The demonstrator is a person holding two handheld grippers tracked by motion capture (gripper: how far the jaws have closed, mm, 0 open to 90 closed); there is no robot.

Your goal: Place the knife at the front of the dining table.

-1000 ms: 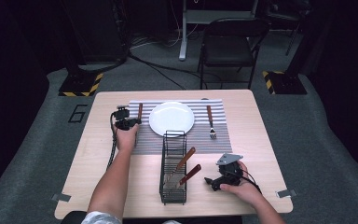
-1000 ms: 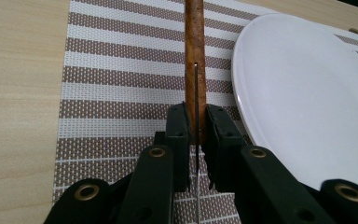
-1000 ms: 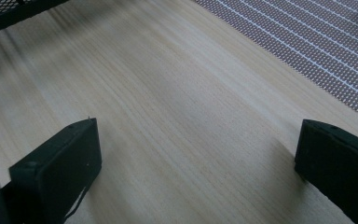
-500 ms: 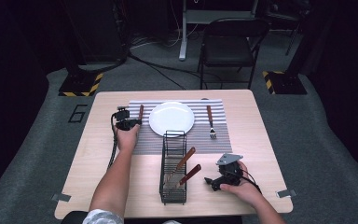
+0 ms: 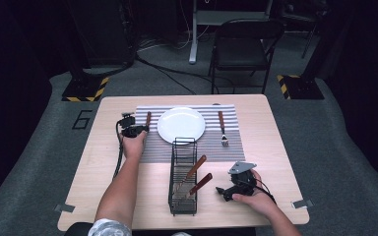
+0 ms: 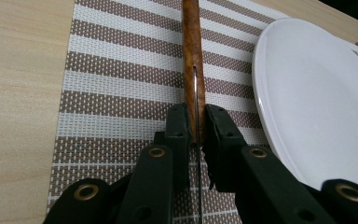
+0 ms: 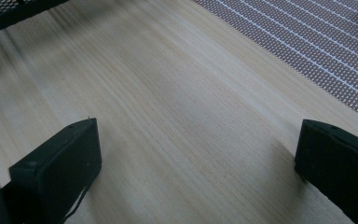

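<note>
A wooden-handled knife (image 6: 192, 70) lies on the striped placemat (image 6: 121, 79), just left of the white plate (image 6: 317, 102). My left gripper (image 6: 196, 126) is shut on the handle's near end, a thin metal edge showing between the pads. In the high view that gripper (image 5: 130, 129) sits at the mat's left edge, with the knife handle (image 5: 148, 119) running away from it beside the plate (image 5: 181, 125). My right gripper (image 5: 229, 191) rests low on the table right of the wire rack (image 5: 183, 177). Its jaws (image 7: 196, 154) stand open over bare wood.
A wooden-handled fork (image 5: 222, 127) lies on the placemat (image 5: 157, 150) right of the plate. The black wire rack holds two wooden-handled utensils (image 5: 197, 176) leaning to the right. A folding chair (image 5: 243, 44) stands beyond the table's far edge.
</note>
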